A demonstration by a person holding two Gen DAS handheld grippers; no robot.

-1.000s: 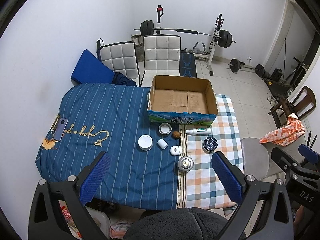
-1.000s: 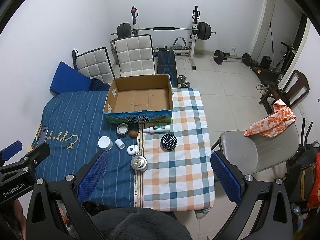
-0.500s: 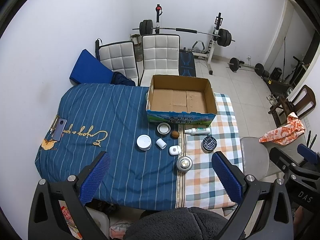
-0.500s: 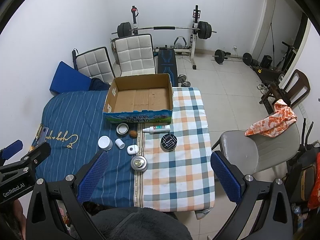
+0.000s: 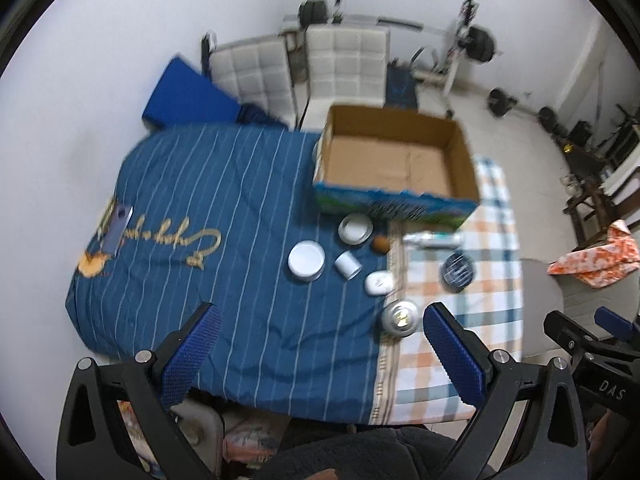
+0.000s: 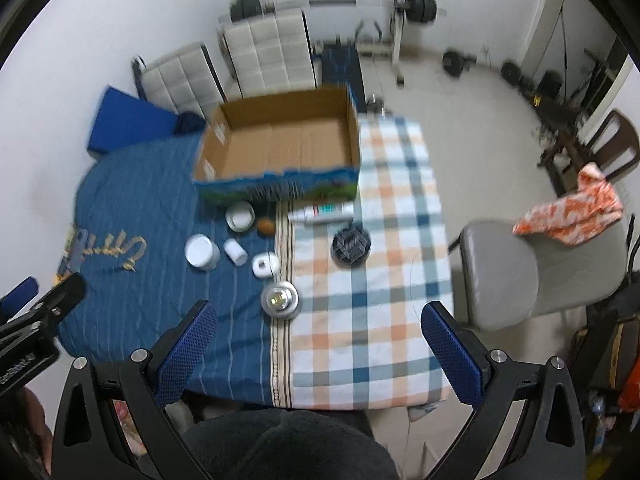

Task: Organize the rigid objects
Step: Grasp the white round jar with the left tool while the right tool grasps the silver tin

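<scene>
Fingers first: the left gripper point(image 5: 316, 340) hangs with its blue pads spread wide, nothing between them, and the right gripper point(image 6: 318, 338) is just as wide and just as bare. Both sit above the near edge of the table. Taking the cardboard box point(image 6: 280, 148) as the landmark, it stands open at the far side. Right in front of it lie a small tin point(image 6: 240, 216), a brown nut-like thing point(image 6: 266, 226) and a white tube point(image 6: 322, 213). Nearer us sit a white jar point(image 6: 201, 252), a small white bottle point(image 6: 235, 252), a white case point(image 6: 265, 265), a black round tin point(image 6: 351, 246) and a silver puck point(image 6: 280, 299).
</scene>
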